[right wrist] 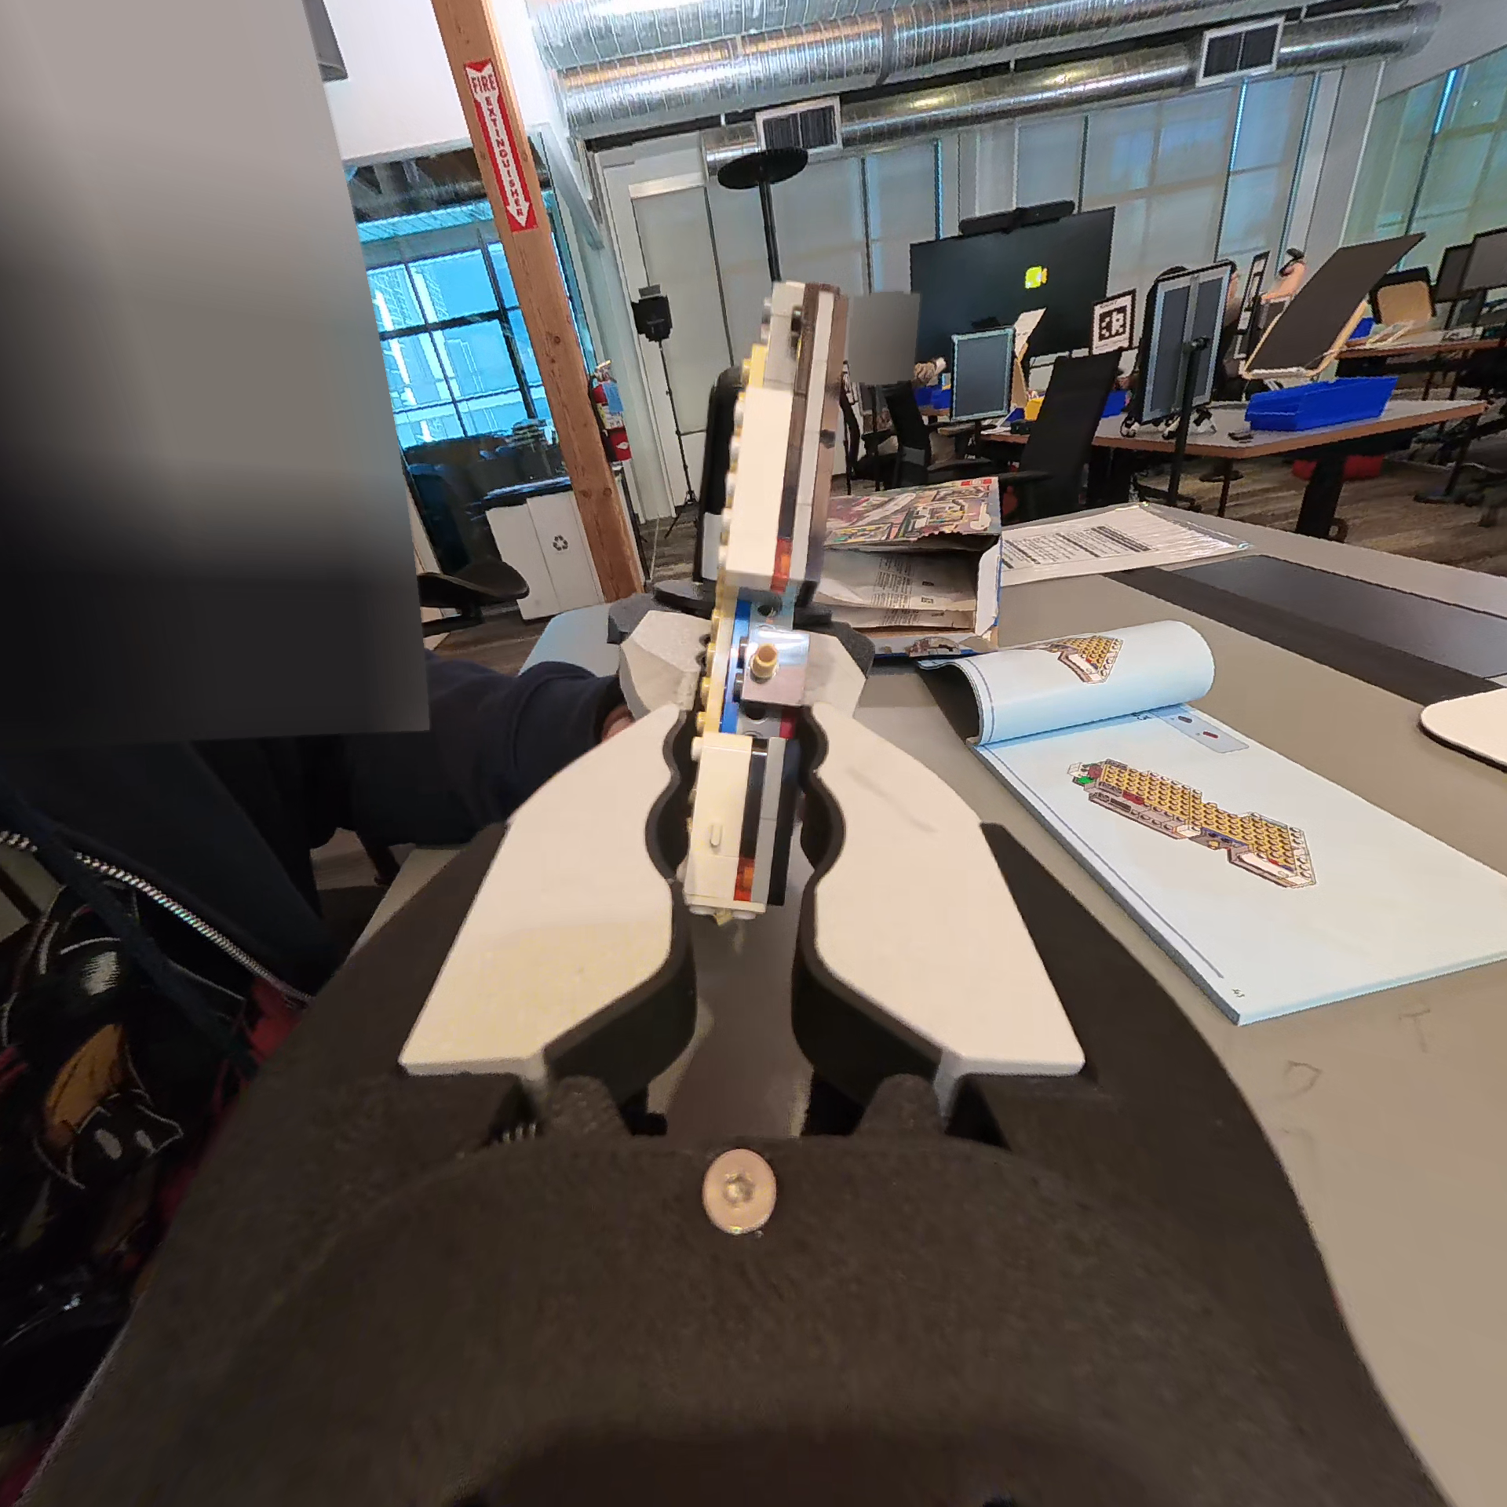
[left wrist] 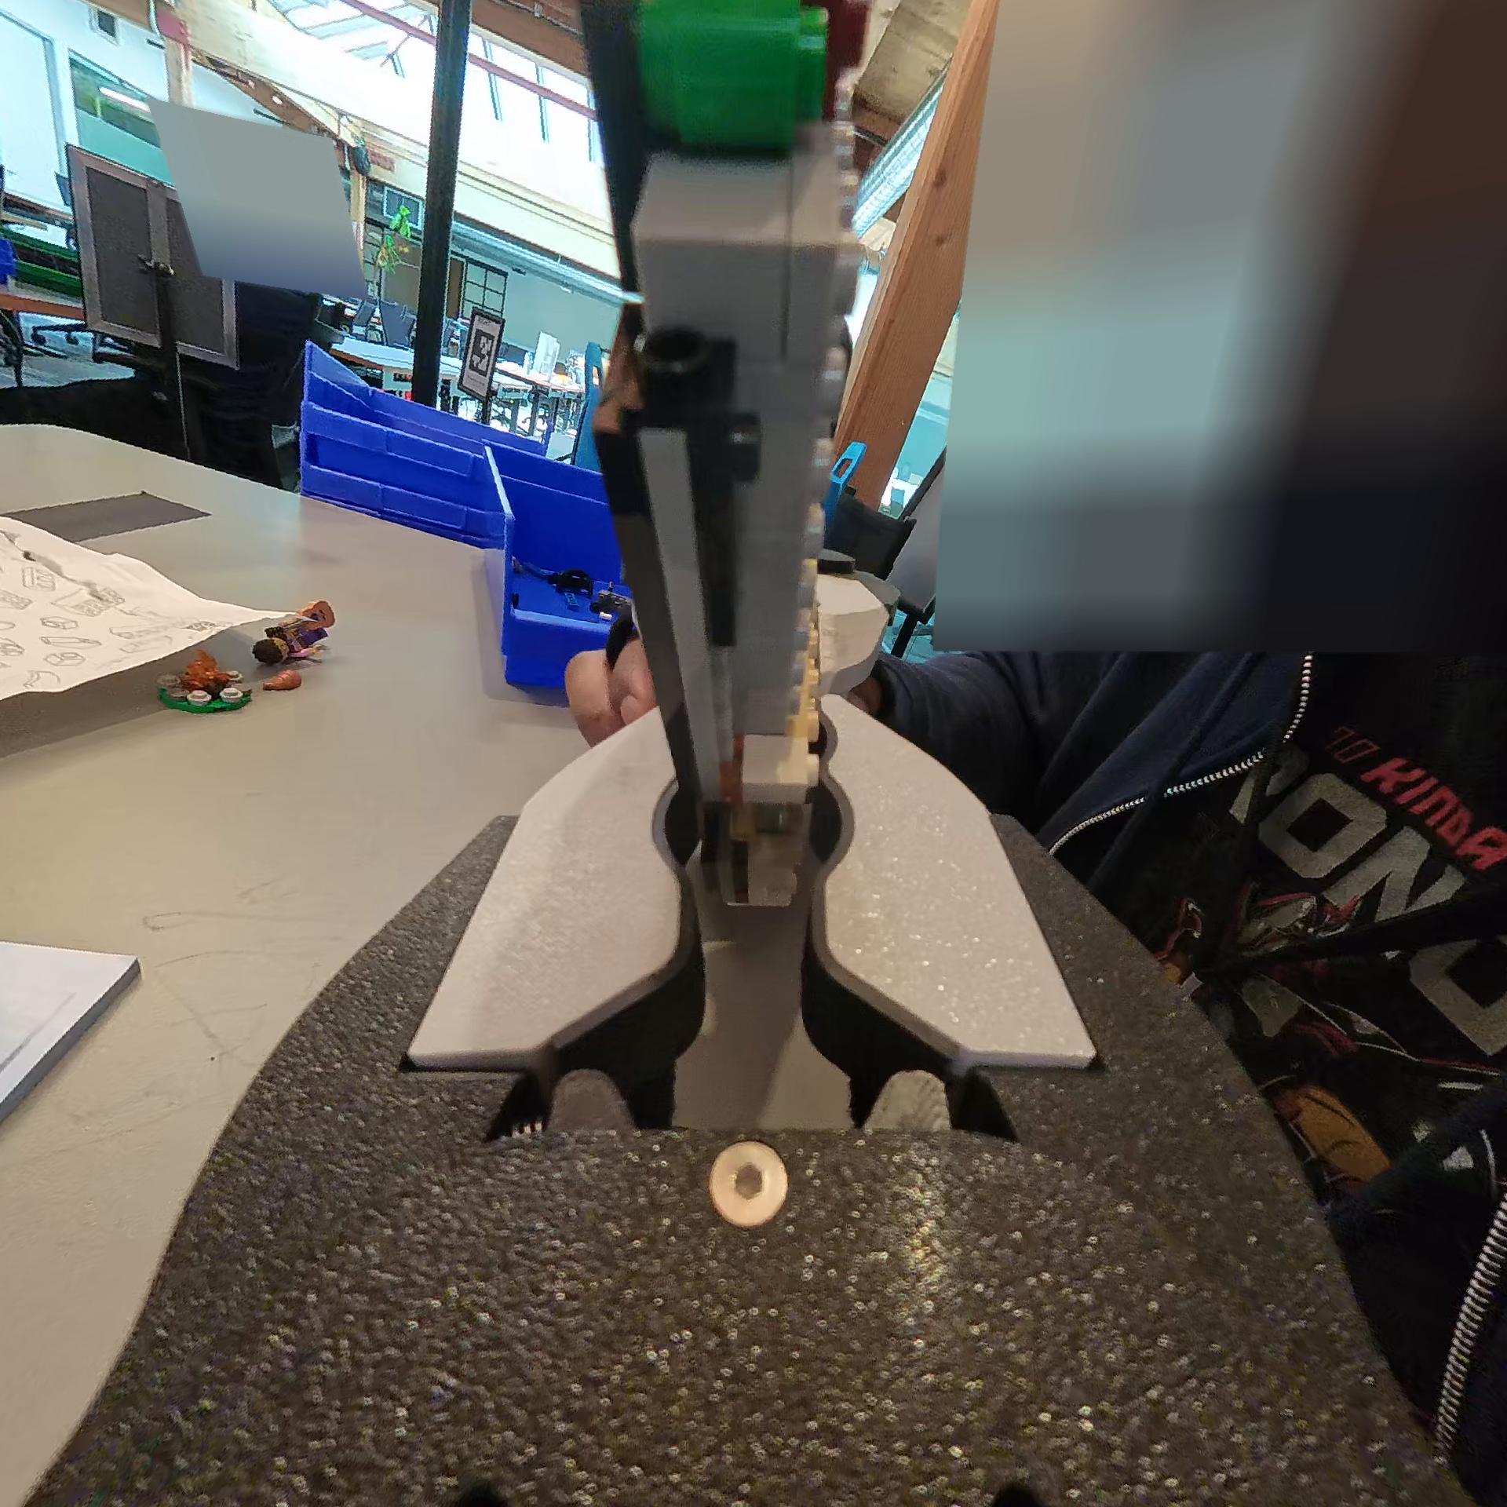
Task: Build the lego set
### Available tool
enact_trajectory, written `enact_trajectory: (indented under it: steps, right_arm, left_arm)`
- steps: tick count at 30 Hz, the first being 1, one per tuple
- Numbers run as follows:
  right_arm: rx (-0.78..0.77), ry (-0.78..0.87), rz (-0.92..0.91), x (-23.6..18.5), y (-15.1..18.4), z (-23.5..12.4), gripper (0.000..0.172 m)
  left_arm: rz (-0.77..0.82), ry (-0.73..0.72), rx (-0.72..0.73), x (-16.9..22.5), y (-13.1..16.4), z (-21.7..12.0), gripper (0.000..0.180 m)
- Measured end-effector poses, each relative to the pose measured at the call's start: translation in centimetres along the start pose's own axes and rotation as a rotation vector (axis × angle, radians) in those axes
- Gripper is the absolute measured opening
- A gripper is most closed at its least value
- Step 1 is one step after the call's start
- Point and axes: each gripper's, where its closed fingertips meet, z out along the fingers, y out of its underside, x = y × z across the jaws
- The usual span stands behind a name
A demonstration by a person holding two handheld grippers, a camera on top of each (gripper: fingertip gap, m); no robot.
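A long brick model, built of grey, white, black, tan and blue bricks, stands on edge between both grippers. In the left wrist view the model (left wrist: 734,326) runs up and away, with a green brick (left wrist: 726,73) at its far end. My left gripper (left wrist: 744,722) is shut on its near end. In the right wrist view the model (right wrist: 775,457) shows a white side and a tan peg (right wrist: 766,656). My right gripper (right wrist: 746,718) is shut on its near end. The left gripper's grey fingers (right wrist: 652,665) clamp the model just beyond. The right gripper's finger (left wrist: 852,624) shows behind the model.
A grey table (left wrist: 285,815) carries blue bins (left wrist: 457,473), a printed sheet (left wrist: 73,612) and small brick figures (left wrist: 293,632). An open instruction booklet (right wrist: 1223,815), a torn box (right wrist: 913,563) and papers (right wrist: 1117,542) lie to the right. A person in a dark zipped jacket (left wrist: 1223,815) sits close. The grippers are tip to tip, or close to it.
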Motion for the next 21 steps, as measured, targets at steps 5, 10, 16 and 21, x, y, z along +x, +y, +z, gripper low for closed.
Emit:
enact_trajectory:
  steps: [5, 10, 16, 21]
  right_arm:
    - [0.012, -0.003, 0.006, 0.02, 0.03, 0.02, 0.024]
    - [0.010, -0.005, 0.002, -0.03, 0.04, 0.03, 0.024]
    - [0.016, -0.013, 0.004, -0.16, -0.04, 0.00, 0.024]
    - [0.016, -0.011, 0.006, -0.10, -0.01, 0.01, 0.025]
  left_arm:
    - [-0.009, 0.001, 0.005, -0.03, -0.01, -0.01, 0.024]
    - [-0.015, 0.006, 0.009, 0.01, -0.01, 0.00, 0.024]
    - [-0.017, 0.015, 0.017, 0.14, -0.05, 0.06, 0.024]
    - [-0.017, 0.012, 0.019, 0.08, -0.03, 0.05, 0.024]
